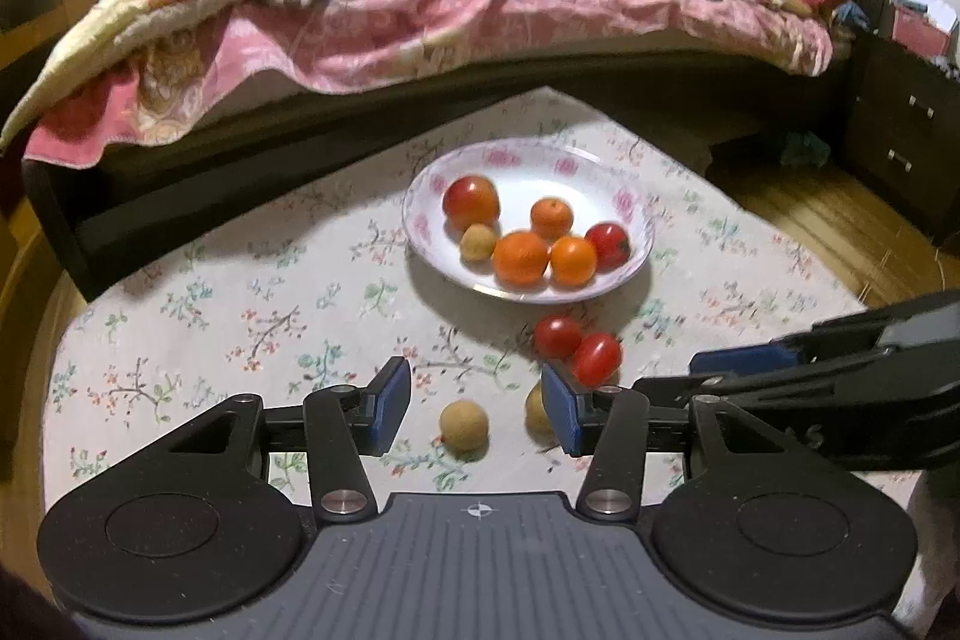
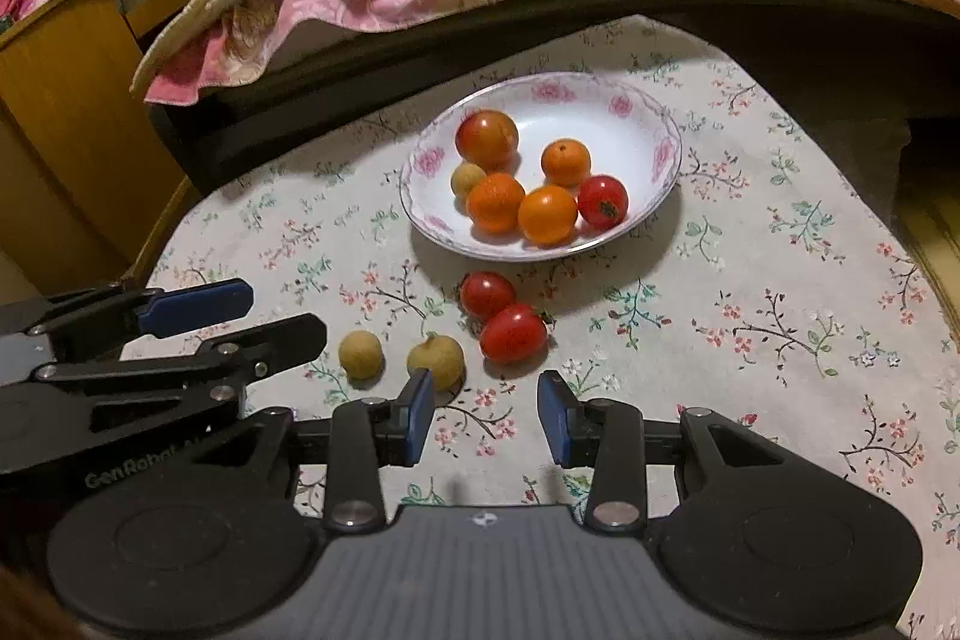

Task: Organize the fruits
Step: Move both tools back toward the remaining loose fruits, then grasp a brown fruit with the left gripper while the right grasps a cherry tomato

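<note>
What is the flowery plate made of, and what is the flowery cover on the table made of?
The plate looks like glazed ceramic or maybe melamine: glossy white, with a shiny rim and printed pink roses. The table cover looks like matte woven cloth printed with little flowers, though a soft vinyl cannot be ruled out.

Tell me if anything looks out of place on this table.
Four fruits lie loose on the tablecloth in front of the plate: two red tomatoes and two tan longans. Nothing looks spilled or damaged.
</note>
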A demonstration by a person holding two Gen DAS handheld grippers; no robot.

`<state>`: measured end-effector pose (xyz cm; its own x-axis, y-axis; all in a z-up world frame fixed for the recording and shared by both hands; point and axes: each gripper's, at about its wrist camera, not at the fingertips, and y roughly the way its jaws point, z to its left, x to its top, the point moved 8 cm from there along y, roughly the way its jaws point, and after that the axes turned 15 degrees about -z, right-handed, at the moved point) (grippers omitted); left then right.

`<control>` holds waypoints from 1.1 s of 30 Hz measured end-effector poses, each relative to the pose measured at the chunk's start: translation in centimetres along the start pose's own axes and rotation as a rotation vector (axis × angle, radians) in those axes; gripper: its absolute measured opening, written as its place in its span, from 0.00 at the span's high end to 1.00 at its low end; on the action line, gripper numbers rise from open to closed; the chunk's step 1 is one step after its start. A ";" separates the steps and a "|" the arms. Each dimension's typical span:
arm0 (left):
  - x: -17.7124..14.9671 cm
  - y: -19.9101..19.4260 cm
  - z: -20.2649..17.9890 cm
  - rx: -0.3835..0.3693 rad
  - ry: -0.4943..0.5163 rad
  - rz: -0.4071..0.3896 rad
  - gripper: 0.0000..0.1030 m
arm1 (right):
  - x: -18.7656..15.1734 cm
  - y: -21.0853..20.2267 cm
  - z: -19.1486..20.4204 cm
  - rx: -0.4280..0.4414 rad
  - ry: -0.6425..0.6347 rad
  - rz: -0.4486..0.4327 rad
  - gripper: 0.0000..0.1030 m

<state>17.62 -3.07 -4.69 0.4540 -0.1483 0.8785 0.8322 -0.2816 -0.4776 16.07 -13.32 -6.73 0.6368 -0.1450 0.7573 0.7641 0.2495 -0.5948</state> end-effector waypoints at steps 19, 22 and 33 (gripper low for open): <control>-3.7 4.8 0.0 0.000 0.027 0.113 0.48 | -0.8 3.0 -2.1 -0.023 -0.018 0.063 0.61; -3.9 4.9 0.1 0.006 0.020 0.118 0.50 | -0.6 2.9 -2.4 -0.020 -0.009 0.056 0.61; -4.4 5.3 0.1 0.015 0.029 0.133 0.65 | -0.4 4.0 -1.3 0.017 -0.059 0.040 0.61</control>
<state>20.07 -3.78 -11.12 0.5512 -0.2106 0.8073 0.7701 -0.2439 -0.5895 19.01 -13.53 -9.77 0.6589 -0.0778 0.7482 0.7362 0.2707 -0.6203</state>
